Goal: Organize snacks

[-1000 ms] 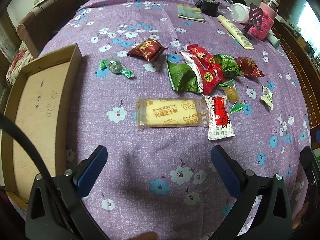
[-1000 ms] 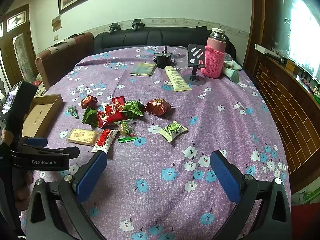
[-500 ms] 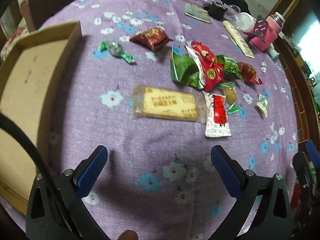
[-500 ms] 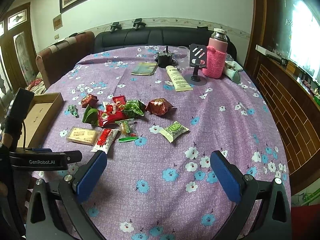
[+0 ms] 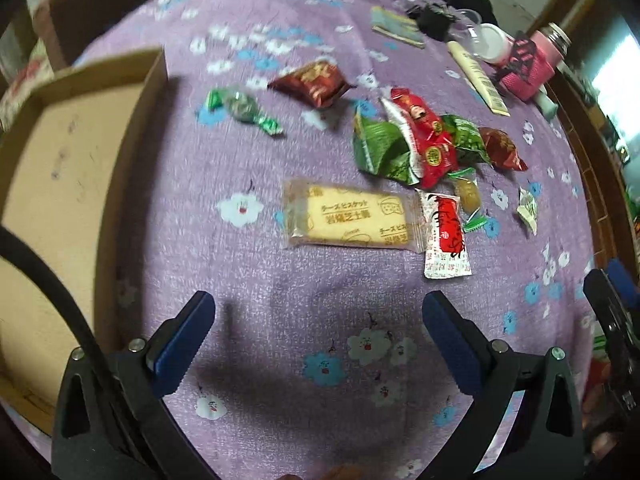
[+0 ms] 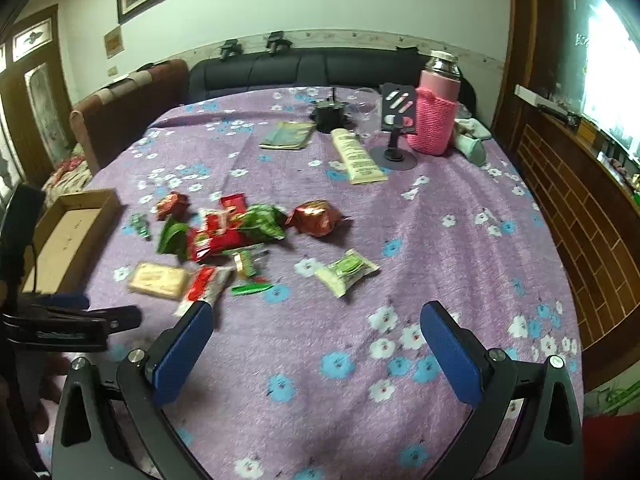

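Note:
Several wrapped snacks lie on a purple flowered tablecloth. A yellow biscuit pack (image 5: 350,219) (image 6: 160,279) lies flat just beyond my left gripper (image 5: 318,314), which is open and holds nothing. A red and white sachet (image 5: 445,236) touches its right end. Behind are a green pouch (image 5: 380,148), a red pack (image 5: 426,140), a dark red pack (image 5: 314,82) and a green twist candy (image 5: 242,110). My right gripper (image 6: 316,326) is open over bare cloth, with a pale green pack (image 6: 346,272) ahead of it. An empty cardboard box (image 5: 60,184) (image 6: 68,232) sits to the left.
At the table's far end stand a pink-sleeved bottle (image 6: 436,114), a phone stand (image 6: 394,140), a cream tube (image 6: 358,156), a booklet (image 6: 288,134) and a black object (image 6: 330,114). A dark sofa (image 6: 320,68) lies beyond. The table edge drops off at right.
The left gripper has shifted forward and lower toward the snacks, so the biscuit pack looks nearer. The right gripper has advanced slightly. Both stay open.

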Tool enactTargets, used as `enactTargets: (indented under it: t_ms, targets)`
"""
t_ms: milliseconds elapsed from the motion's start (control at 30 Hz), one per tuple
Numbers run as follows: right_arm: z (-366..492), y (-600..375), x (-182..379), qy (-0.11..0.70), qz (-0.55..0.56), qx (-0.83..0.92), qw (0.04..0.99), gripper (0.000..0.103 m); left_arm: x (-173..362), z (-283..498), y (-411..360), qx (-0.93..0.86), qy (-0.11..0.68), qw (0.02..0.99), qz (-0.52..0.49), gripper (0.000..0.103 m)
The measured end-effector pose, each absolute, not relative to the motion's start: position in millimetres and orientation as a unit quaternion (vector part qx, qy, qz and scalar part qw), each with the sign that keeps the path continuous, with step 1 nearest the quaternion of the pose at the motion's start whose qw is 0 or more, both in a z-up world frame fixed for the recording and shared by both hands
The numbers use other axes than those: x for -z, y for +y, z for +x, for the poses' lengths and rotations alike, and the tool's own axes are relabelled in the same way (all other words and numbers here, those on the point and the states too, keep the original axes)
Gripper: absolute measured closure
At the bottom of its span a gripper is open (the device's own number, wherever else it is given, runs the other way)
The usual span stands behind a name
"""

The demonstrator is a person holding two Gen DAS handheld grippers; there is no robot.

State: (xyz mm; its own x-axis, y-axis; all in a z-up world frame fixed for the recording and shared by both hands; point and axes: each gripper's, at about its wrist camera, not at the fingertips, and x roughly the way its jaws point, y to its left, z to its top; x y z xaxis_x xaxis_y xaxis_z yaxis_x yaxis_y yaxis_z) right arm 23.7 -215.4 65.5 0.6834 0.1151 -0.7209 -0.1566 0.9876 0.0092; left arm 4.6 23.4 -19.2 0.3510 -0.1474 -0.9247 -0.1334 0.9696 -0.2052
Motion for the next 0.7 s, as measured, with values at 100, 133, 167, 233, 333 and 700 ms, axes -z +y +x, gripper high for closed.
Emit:
enactTargets:
  t_ms: [100, 133, 167, 233, 333, 700]
  targets:
    - [37.8, -220.9, -62.8, 0.406, -0.015, -0.077, 0.91, 0.0, 20.9, 3.2, 19.9, 0.012, 0.564, 0.814, -0.138, 0.0]
    - [42.4, -221.5, -61.3, 0.413, -0.013, -0.081, 0.907, 0.0, 20.4, 1.8, 17.2, 0.008, 0.556, 0.82, -0.138, 0.0]
    - [45.4, -221.2, -59.7, 0.419, -0.013, -0.085, 0.904, 0.0, 20.1, 0.8, 15.0, 0.012, 0.553, 0.821, -0.141, 0.0]
    - [49.2, -216.8, -57.0, 0.429, -0.023, -0.094, 0.898, 0.0, 23.4, 1.5, 7.9, 0.027, 0.566, 0.81, -0.147, 0.0]
    - [51.8, -211.3, -56.4, 0.429, -0.037, -0.104, 0.897, 0.0, 24.1, 3.5, -2.5, 0.03, 0.572, 0.81, -0.123, 0.0]
    - [73.1, -224.0, -54.1, 0.44, -0.041, -0.079, 0.894, 0.001, 26.2, 21.8, 7.6, -0.018, 0.585, 0.808, -0.073, 0.0]
